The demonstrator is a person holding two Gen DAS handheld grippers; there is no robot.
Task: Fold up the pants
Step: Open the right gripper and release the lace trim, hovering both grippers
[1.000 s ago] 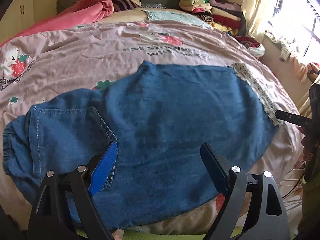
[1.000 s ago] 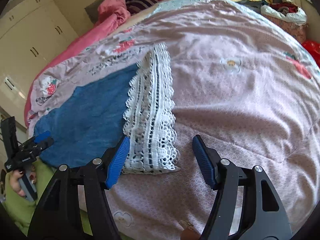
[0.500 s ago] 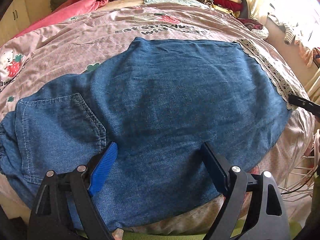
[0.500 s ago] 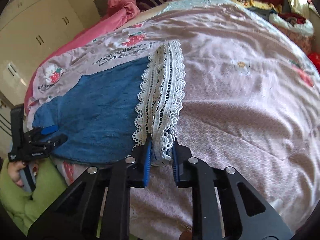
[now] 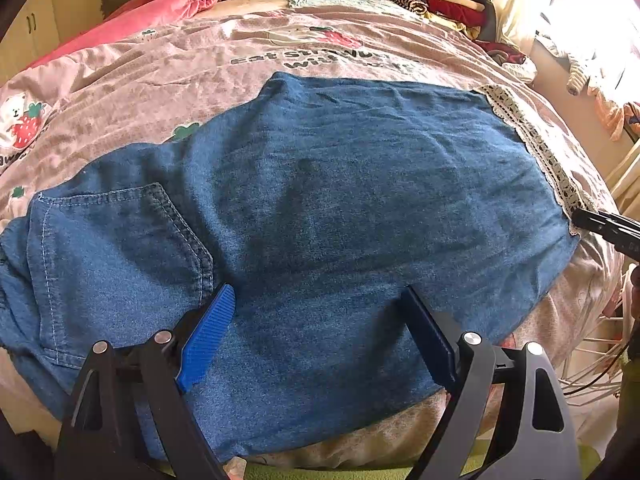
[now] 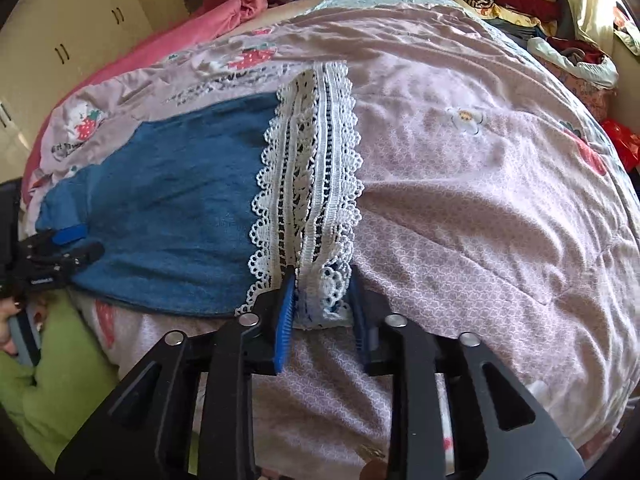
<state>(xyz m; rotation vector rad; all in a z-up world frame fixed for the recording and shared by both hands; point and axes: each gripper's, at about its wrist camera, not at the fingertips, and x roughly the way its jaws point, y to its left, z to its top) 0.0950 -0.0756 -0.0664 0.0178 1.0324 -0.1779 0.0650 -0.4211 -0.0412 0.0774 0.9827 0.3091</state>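
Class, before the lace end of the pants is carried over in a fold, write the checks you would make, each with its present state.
1. Right gripper clamped on lace hem: ok.
2. Grip is at the hem's near corner: ok.
3. Left gripper holding the pants: not ok, jaws open.
4. Denim lies flat on the bedspread: ok, minor wrinkles.
5. Both fabric layers caught: cannot tell.

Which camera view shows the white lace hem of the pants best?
The right wrist view: the lace hem fills the centre, with the right tool closed on its near end. The left wrist view shows it only as a thin strip at the far right.
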